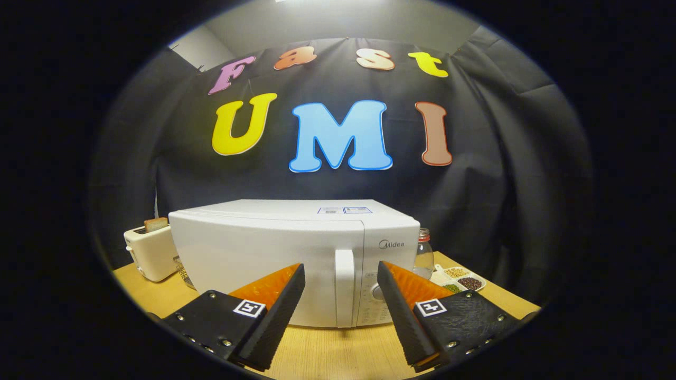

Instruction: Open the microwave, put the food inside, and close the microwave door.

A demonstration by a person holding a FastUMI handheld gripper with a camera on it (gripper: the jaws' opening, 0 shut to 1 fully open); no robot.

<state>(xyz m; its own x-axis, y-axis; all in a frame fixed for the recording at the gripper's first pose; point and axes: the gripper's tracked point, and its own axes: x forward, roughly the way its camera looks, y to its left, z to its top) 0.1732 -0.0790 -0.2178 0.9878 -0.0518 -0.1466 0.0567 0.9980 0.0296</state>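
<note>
The microwave (274, 258) sits on the wooden table (327, 353), square to the camera, and its door (264, 264) is closed. The vertical door handle (345, 287) stands at the door's right side, next to the control panel with its round knob (377, 292). The opening step has not begun.

The gripper (340, 277) hangs just in front of the microwave, its fingers spread wide and holding nothing. The handle shows in the gap between the fingertips, but the fingers do not look to be touching it.

To the left of the microwave stands a toaster (150, 253) with a slice of bread (156, 224) poking out of its slot. Behind the microwave's right corner there is a glass jar (423, 253) with a red lid, and just to the right of the microwave's front lies a divided tray of grains and beans (457, 278). Which of these is the food to go inside I cannot tell.

The main risk from here is the grasp on the handle. It is slim and close to the door face, so a finger driven straight forward could jam against the door or the knob instead of slipping behind the handle. A pull that does not follow the arc of the hinge, which is probably on the left, may drag the whole microwave across the table towards the jar and tray.
</note>
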